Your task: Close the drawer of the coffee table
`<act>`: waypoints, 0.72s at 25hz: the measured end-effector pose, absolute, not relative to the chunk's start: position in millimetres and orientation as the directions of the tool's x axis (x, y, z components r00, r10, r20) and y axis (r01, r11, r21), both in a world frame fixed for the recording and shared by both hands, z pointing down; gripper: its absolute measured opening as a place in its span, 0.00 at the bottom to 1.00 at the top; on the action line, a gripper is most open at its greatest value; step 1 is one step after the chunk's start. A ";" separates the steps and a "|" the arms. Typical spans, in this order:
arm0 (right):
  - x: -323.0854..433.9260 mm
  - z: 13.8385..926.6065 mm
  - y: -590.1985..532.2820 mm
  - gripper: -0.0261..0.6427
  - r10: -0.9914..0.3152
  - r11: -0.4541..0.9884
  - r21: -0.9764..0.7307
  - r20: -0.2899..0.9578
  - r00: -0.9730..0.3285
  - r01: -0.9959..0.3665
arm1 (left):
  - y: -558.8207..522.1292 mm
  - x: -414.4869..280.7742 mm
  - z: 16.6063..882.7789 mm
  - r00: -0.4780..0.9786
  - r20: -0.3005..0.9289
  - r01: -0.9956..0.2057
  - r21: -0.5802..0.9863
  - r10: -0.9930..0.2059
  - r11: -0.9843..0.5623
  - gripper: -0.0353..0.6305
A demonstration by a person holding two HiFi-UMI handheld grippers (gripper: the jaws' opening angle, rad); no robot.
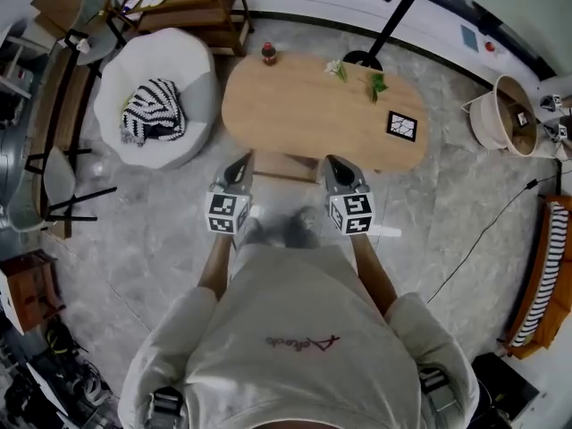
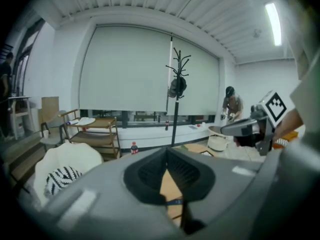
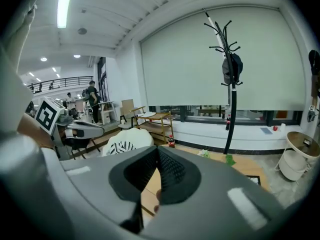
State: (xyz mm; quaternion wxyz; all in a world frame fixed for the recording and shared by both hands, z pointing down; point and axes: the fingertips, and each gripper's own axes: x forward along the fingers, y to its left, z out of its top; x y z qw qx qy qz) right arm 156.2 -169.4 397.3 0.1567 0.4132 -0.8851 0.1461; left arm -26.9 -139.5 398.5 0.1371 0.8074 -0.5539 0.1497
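Jutting toward the person (image 1: 304, 329), drawer (image 1: 284, 165) under the sideways-long coffee table (image 1: 313, 105)

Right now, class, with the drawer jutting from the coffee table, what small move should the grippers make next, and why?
The drawer juts from under the coffee table; the shut left gripper and right gripper sit either side of it. So probably: bring both inward onto its front and push.

the oval wooden coffee table (image 1: 304, 114) bears a small bottle (image 1: 269, 54), green sprigs (image 1: 378, 85) and a marker card (image 1: 402, 125).
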 end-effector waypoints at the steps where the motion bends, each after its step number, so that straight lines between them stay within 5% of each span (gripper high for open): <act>1: 150.1 399.6 -167.6 0.05 -0.684 0.614 -0.129 0.406 -0.606 -0.779 | -137.4 -33.8 401.4 0.343 0.395 -0.935 0.062 -0.852 -0.348 0.06; 18: 100.6 467.4 -134.9 0.05 -0.754 0.359 -0.123 0.545 -0.365 -0.925 | -139.3 -119.1 475.6 0.528 0.460 -0.838 0.143 -0.714 -0.527 0.06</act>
